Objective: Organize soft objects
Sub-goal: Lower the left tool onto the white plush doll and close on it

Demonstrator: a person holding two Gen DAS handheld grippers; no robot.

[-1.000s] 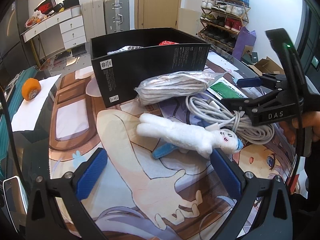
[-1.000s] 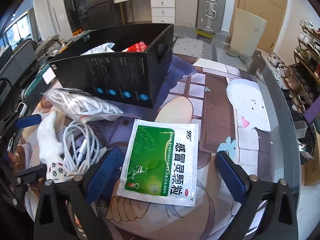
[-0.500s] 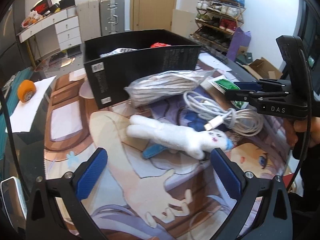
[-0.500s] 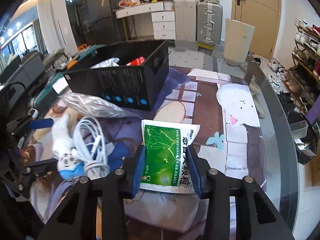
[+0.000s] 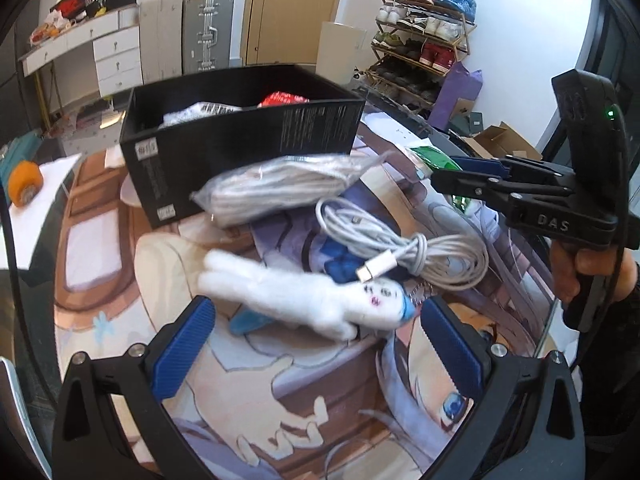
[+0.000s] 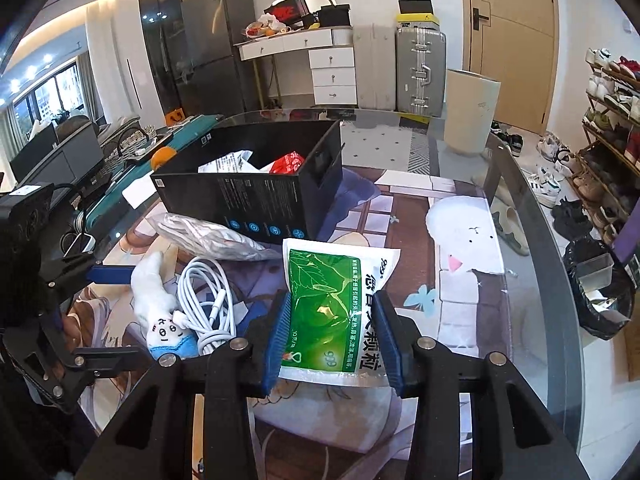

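Note:
My right gripper (image 6: pixel 334 336) is shut on a green and white medicine pouch (image 6: pixel 332 304) and holds it lifted above the table mat. It shows from the side in the left wrist view (image 5: pixel 452 170). My left gripper (image 5: pixel 320 344) is open, its blue pads on either side of a white plush rabbit (image 5: pixel 304 296) lying on the mat; the rabbit also shows in the right wrist view (image 6: pixel 158 308). A black box (image 5: pixel 240 136) with packets inside stands behind (image 6: pixel 256 188).
A coiled white cable (image 5: pixel 404 248) lies right of the rabbit. A clear bag of white cord (image 5: pixel 284 188) leans against the box. An orange roll (image 5: pixel 24 182) sits far left. The glass table edge (image 6: pixel 540 240) curves along the right.
My right gripper closed on the green pouch and lifted it off the mat. My left gripper moved closer to the plush rabbit, staying open.

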